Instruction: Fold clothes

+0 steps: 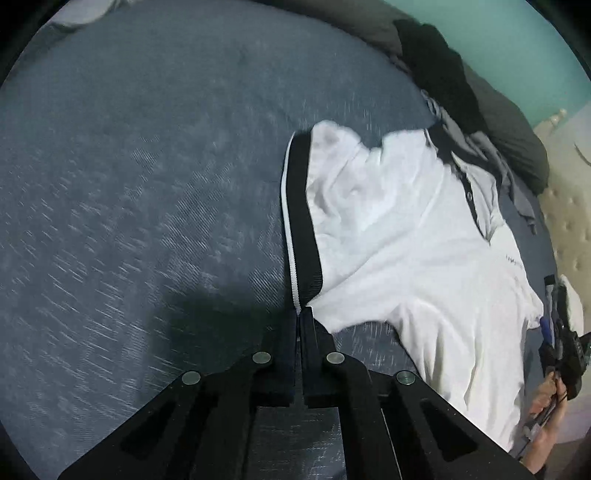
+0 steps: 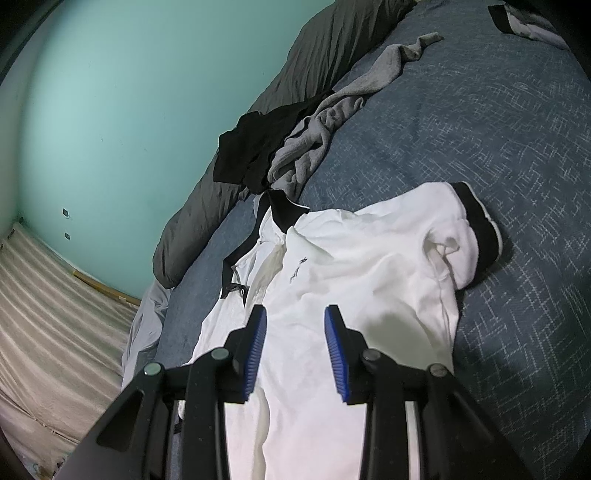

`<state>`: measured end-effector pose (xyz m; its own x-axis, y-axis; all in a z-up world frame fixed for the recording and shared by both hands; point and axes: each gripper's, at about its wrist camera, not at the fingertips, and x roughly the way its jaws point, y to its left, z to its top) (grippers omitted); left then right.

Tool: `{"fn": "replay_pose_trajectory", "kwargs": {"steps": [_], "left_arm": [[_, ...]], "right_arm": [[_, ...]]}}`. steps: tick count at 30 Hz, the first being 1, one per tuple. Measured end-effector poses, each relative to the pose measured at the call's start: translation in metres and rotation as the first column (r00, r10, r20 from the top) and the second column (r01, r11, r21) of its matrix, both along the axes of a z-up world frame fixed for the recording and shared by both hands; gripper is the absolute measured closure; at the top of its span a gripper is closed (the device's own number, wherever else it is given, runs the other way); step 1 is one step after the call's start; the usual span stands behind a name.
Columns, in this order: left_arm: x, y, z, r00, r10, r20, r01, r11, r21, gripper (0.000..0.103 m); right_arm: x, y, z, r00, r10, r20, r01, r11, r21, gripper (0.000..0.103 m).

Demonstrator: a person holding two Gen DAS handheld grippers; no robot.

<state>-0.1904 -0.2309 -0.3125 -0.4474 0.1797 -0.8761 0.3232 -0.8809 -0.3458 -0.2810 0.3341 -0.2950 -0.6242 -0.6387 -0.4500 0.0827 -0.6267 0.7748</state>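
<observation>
A white polo shirt (image 1: 413, 236) with black collar and black sleeve cuffs lies face up on the blue bedspread (image 1: 147, 184). My left gripper (image 1: 301, 314) is shut on the near end of one black, white-edged cuff (image 1: 301, 206), which stretches away from the fingertips. In the right wrist view the same shirt (image 2: 351, 266) spreads out under my right gripper (image 2: 295, 314), which stands open above the chest with its blue pads (image 2: 258, 343) apart and nothing between them. That sleeve (image 2: 458, 240) lies crumpled at the right. The right gripper (image 1: 565, 332) and a hand (image 1: 546, 402) show at the left wrist view's right edge.
A heap of grey clothes (image 2: 314, 144) and a black garment (image 2: 251, 151) lies beyond the collar. A dark grey duvet (image 2: 229, 192) runs along the teal wall (image 2: 110, 110). Another dark garment (image 2: 517, 18) sits at the far corner. A beige mattress edge (image 1: 569, 206) borders the bed.
</observation>
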Motion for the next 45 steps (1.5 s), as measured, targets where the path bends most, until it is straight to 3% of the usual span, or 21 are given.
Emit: {"fn": "replay_pose_trajectory", "kwargs": {"steps": [5, 7, 9, 12, 18, 20, 21, 22, 31, 38, 40, 43, 45], "left_arm": [[0.0, -0.011, 0.013, 0.997, 0.04, -0.065, -0.038, 0.999, 0.023, 0.098], [-0.003, -0.019, 0.02, 0.994, 0.061, -0.09, -0.061, 0.998, 0.004, 0.082], [-0.01, -0.032, 0.026, 0.989, 0.099, -0.11, -0.1, 0.995, 0.0, 0.076], [-0.03, -0.046, 0.028, 0.983, 0.128, -0.132, -0.129, 0.992, -0.002, 0.076], [-0.071, -0.047, 0.015, 0.99, 0.099, -0.099, -0.108, 0.99, -0.089, 0.076], [-0.079, -0.049, 0.008, 0.992, 0.093, -0.085, -0.1, 0.992, -0.077, 0.068], [-0.081, -0.051, 0.005, 0.992, 0.093, -0.08, -0.098, 0.993, -0.061, 0.056], [-0.083, -0.051, 0.003, 0.992, 0.095, -0.085, -0.1, 0.994, -0.054, 0.055], [-0.095, -0.038, 0.005, 0.987, 0.076, -0.141, -0.076, 0.997, 0.003, 0.055], [-0.107, -0.024, -0.002, 0.99, 0.037, -0.134, -0.041, 0.999, -0.027, 0.057], [-0.108, -0.022, -0.002, 0.991, 0.035, -0.132, -0.04, 0.999, -0.031, 0.075], [-0.112, -0.013, -0.001, 0.992, 0.009, -0.123, -0.017, 0.998, -0.063, 0.091], [-0.107, -0.012, 0.006, 0.99, 0.018, -0.142, -0.031, 0.996, -0.089, 0.095]], "right_arm": [[-0.002, 0.002, -0.001, 1.0, -0.006, 0.004, 0.006, 1.0, 0.001, 0.071], [-0.002, 0.001, -0.002, 1.0, -0.003, 0.005, 0.003, 1.0, 0.003, 0.071], [-0.001, -0.001, -0.002, 1.0, 0.001, 0.007, -0.001, 1.0, 0.007, 0.071], [-0.001, -0.003, -0.001, 1.0, 0.006, 0.003, -0.006, 1.0, 0.014, 0.071], [-0.002, -0.005, -0.003, 1.0, 0.014, 0.005, -0.014, 1.0, 0.027, 0.071], [-0.003, -0.005, -0.004, 1.0, 0.013, 0.008, -0.013, 1.0, 0.028, 0.071], [-0.003, -0.005, -0.004, 1.0, 0.012, 0.009, -0.012, 1.0, 0.029, 0.071], [-0.004, -0.005, -0.005, 1.0, 0.012, 0.011, -0.012, 0.999, 0.03, 0.071], [-0.004, -0.006, -0.006, 1.0, 0.016, 0.012, -0.016, 0.999, 0.036, 0.071], [-0.003, -0.005, -0.005, 1.0, 0.013, 0.012, -0.013, 0.999, 0.035, 0.071], [-0.003, -0.004, -0.006, 1.0, 0.01, 0.013, -0.01, 0.999, 0.035, 0.071], [-0.003, -0.004, -0.006, 1.0, 0.011, 0.015, -0.011, 0.999, 0.035, 0.071], [-0.003, -0.004, -0.006, 1.0, 0.011, 0.015, -0.012, 0.999, 0.034, 0.071]]}}
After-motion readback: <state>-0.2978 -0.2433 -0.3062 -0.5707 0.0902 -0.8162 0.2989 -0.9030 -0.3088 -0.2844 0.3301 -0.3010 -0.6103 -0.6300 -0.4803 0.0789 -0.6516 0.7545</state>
